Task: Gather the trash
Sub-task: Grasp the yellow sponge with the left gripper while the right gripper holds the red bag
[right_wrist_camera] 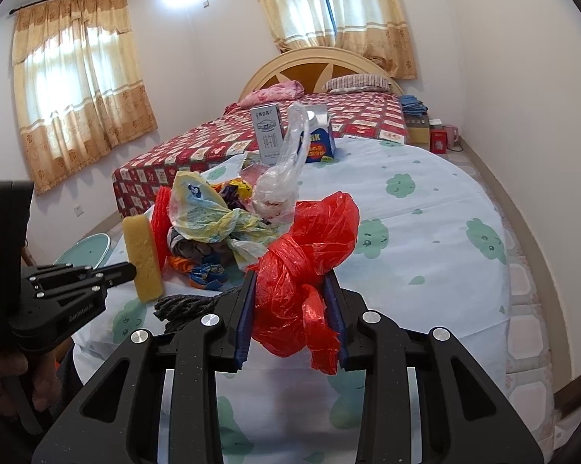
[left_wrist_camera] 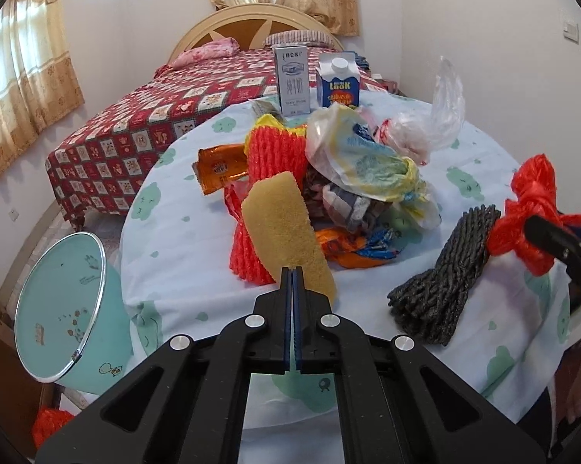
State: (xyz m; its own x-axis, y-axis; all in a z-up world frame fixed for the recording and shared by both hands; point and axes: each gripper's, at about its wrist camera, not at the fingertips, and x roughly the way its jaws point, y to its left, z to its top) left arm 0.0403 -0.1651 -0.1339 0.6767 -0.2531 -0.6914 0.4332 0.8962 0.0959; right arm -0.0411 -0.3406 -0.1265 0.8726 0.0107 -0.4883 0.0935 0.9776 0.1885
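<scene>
**Sponge and red bag both gripped over the littered worktop**

While the left hand-held gripper (left_wrist_camera: 292, 270) stands clenched on the lower edge of a yellow sponge (left_wrist_camera: 286, 232), holding it upright just above the worktop (right_wrist_camera: 425, 232), the right hand-held gripper (right_wrist_camera: 290, 294) clamps a crumpled red plastic bag (right_wrist_camera: 302, 270) between its blue pads. Both sit at the near edge of the cloud-print cloth. Beyond the sponge lies the trash heap: orange foam netting (left_wrist_camera: 275, 154), an orange wrapper (left_wrist_camera: 220, 164), a printed pale bag (left_wrist_camera: 363, 162) and a clear bag (left_wrist_camera: 437, 116). A dark net bundle (left_wrist_camera: 445, 282) lies beside the red bag. Two cartons (left_wrist_camera: 294, 81) stand at the far edge. A mint bin (left_wrist_camera: 66, 309) sits below the worktop, left.
</scene>
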